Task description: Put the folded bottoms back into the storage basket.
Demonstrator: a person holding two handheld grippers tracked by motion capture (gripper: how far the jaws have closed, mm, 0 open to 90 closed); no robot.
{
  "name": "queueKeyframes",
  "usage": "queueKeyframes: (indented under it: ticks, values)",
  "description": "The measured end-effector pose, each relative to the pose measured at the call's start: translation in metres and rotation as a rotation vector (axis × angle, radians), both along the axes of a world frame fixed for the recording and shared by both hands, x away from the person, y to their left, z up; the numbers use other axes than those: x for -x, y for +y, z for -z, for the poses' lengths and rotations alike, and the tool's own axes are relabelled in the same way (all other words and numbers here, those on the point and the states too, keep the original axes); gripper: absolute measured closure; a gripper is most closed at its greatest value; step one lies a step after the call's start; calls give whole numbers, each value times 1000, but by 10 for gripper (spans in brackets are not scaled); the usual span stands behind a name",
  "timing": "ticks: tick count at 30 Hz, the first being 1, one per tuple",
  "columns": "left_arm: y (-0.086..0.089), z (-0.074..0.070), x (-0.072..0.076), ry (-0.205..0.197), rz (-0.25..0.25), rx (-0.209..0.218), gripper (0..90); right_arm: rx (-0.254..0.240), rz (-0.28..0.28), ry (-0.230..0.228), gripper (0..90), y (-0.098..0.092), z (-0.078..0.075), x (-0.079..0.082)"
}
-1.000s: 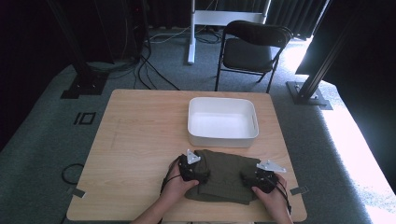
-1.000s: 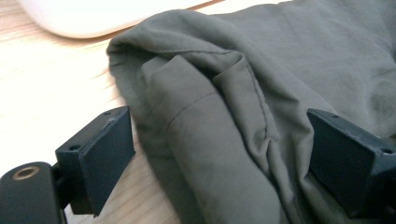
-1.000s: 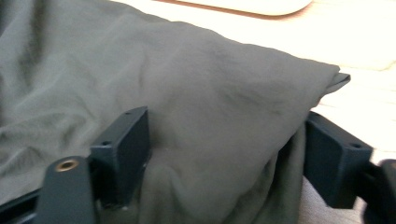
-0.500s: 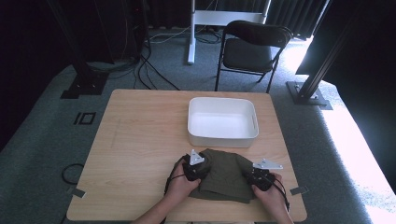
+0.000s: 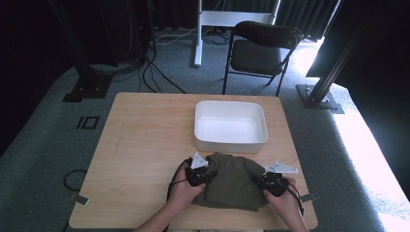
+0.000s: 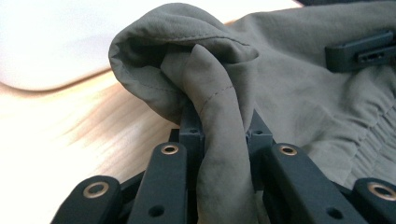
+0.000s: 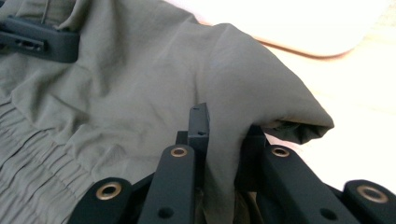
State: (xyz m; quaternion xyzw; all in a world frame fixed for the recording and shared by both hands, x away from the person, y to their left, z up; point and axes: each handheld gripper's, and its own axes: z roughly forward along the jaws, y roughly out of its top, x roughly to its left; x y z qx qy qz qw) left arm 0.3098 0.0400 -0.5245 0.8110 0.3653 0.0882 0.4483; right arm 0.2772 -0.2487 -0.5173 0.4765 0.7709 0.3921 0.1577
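An olive-green garment (image 5: 233,181) lies folded on the wooden table (image 5: 145,145) near its front edge, just in front of the white tray. My left gripper (image 5: 202,170) is shut on a bunched fold at the garment's left edge; in the left gripper view the cloth (image 6: 219,116) is pinched between the black jaws. At the garment's right edge my right gripper (image 5: 269,181) is shut on another fold, and the right gripper view shows that cloth (image 7: 233,121) clamped between its jaws. A black buckle (image 6: 359,51) sits on the fabric.
An empty white tray (image 5: 230,141) stands at the table's middle right, right behind the garment. A black folding chair (image 5: 261,50) stands beyond the far edge. Cables and stand bases lie on the grey floor at the left.
Both grippers have moved forward, away from the person, carrying the garment's near edge over itself. The garment now lies more compact and closer to the tray.
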Motion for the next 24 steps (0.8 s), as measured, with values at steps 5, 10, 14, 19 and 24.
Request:
queueKeyframes:
  ticks: [5,10,14,19,24]
  values:
    - [3,-11,3,-31,2,44,776,-38,-5,-26,807,-2,-17,1]
    - [7,-28,1,-55,0,67,776,-74,-17,-55,807,-4,-35,0]
    - [10,-40,-3,-67,-5,87,776,-84,-24,-75,807,-4,-47,-4]
    - [13,-52,-5,-87,-19,113,776,-96,-27,-96,807,-3,-60,-11]
    - [16,-67,-14,-104,-29,122,777,-106,-37,-122,806,-1,-75,-20]
